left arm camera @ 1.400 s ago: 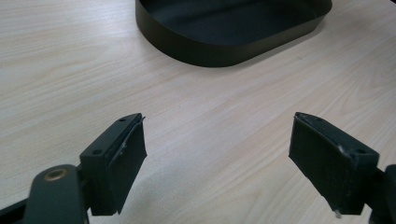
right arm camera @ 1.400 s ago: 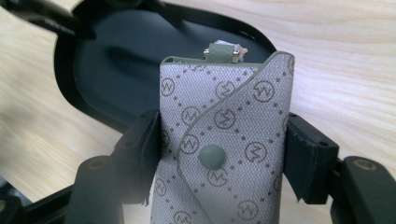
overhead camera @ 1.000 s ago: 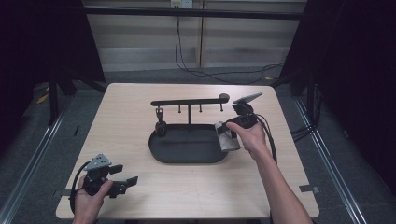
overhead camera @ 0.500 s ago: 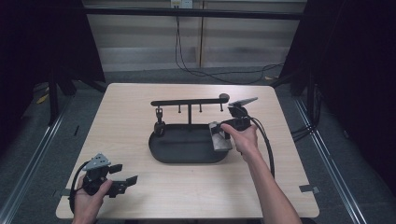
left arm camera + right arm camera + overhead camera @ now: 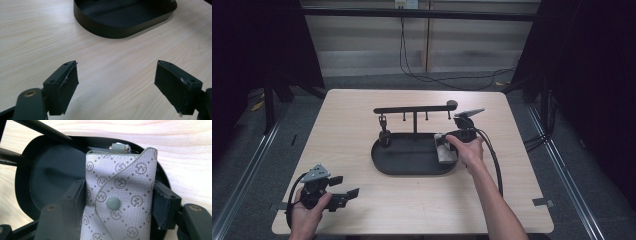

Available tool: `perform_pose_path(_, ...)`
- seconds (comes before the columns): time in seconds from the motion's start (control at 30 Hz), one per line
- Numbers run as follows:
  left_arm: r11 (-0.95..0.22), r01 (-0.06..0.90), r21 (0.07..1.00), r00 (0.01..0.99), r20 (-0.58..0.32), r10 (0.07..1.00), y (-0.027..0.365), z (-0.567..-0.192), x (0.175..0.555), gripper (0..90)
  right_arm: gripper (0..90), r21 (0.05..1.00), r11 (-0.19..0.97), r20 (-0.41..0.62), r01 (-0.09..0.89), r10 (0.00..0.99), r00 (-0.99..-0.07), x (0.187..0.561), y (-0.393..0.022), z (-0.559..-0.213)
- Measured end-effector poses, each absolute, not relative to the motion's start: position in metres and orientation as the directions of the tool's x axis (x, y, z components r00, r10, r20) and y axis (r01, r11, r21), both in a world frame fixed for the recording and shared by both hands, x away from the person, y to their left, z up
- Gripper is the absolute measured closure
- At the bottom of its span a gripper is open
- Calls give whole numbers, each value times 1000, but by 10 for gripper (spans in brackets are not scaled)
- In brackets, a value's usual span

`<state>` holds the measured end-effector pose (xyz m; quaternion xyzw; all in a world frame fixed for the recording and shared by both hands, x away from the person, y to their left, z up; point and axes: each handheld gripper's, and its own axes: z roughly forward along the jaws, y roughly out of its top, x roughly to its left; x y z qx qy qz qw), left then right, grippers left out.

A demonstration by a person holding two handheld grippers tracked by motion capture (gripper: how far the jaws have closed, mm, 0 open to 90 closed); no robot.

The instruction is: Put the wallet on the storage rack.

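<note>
While your right gripper (image 5: 117, 202) clamps the grey patterned wallet (image 5: 120, 195) over the black tray (image 5: 412, 165), your left gripper (image 5: 116, 85) gapes wide.

I count one grey patterned pouch (image 5: 120, 195), one black tray (image 5: 412, 160) with one hook rack (image 5: 414, 109), and my two grippers.

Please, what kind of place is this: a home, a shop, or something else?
Probably a lab or recording workspace, not a home. A plain wooden table stands alone between dark curtains, loose cables trail over the floor behind it, and a person works with a hand-held right gripper over a black tray.
</note>
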<state>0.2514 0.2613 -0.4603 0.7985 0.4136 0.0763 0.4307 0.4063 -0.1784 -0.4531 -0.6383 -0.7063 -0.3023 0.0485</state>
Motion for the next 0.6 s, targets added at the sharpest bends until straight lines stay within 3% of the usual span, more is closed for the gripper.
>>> perform_pose_path(0.6,-318,592,740,667,-229,709,258,-462,252,188,337,410,71,364,909,901,-234,402,-163,-467)
